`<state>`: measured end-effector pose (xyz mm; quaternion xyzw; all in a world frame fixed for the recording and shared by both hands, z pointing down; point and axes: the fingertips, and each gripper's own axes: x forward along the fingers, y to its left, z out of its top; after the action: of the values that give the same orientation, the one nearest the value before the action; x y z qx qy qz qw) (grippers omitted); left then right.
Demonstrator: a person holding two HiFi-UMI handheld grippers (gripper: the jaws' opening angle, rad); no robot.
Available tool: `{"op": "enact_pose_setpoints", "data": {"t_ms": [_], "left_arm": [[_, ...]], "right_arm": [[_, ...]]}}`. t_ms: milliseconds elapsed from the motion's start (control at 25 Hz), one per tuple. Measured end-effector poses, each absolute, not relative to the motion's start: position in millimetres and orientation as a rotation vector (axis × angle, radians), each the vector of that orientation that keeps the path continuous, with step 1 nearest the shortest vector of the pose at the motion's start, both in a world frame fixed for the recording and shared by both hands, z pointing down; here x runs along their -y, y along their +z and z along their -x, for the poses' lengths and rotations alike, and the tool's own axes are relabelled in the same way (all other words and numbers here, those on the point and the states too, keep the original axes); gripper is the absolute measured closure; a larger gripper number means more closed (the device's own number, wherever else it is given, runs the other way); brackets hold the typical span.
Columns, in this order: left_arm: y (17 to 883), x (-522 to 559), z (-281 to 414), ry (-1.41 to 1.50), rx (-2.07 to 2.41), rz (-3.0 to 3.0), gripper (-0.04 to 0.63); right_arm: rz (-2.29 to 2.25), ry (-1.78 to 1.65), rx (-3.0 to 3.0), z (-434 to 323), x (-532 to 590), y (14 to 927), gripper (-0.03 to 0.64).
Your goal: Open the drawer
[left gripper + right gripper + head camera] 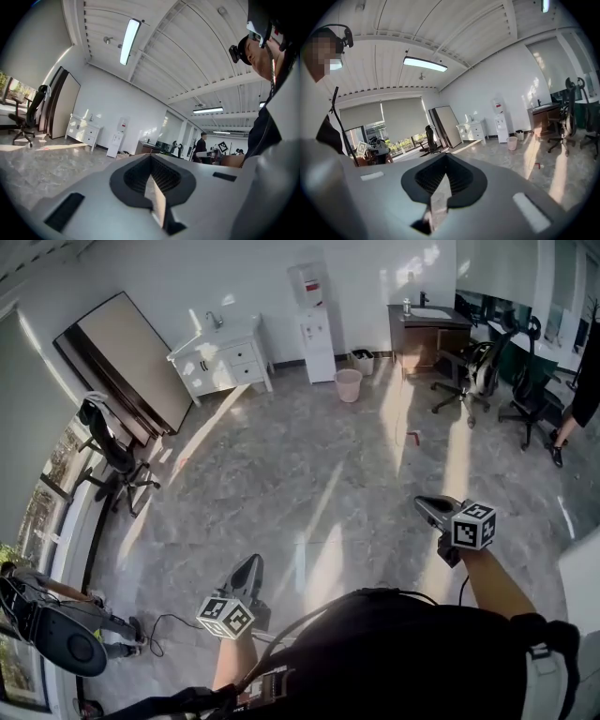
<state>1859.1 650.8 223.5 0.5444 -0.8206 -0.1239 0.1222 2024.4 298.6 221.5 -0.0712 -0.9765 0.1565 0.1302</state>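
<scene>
The head view shows the left gripper (pixel 248 568) and right gripper (pixel 427 506) over the floor (pixel 309 484), well apart from the white drawer cabinet (pixel 225 360) at its far edge, while only the gripper views reveal both pairs of jaws closed together, holding nothing.

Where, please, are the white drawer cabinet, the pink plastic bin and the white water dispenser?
white drawer cabinet (pixel 242 362): head view, on its drawer fronts.
pink plastic bin (pixel 348 387): head view, on its side wall.
white water dispenser (pixel 317 341): head view, on its front panel.
</scene>
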Motion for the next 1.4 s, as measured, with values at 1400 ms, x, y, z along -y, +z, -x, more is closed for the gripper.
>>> {"op": "enact_pose_setpoints", "data": {"t_ms": [1400], "left_arm": [[199.3, -479.4, -1542.8, -0.420, 2.566, -1.394, 0.604]], "right_arm": [[0.447, 0.432, 2.791, -1630.4, -103.6, 214.2, 0.615]]}}
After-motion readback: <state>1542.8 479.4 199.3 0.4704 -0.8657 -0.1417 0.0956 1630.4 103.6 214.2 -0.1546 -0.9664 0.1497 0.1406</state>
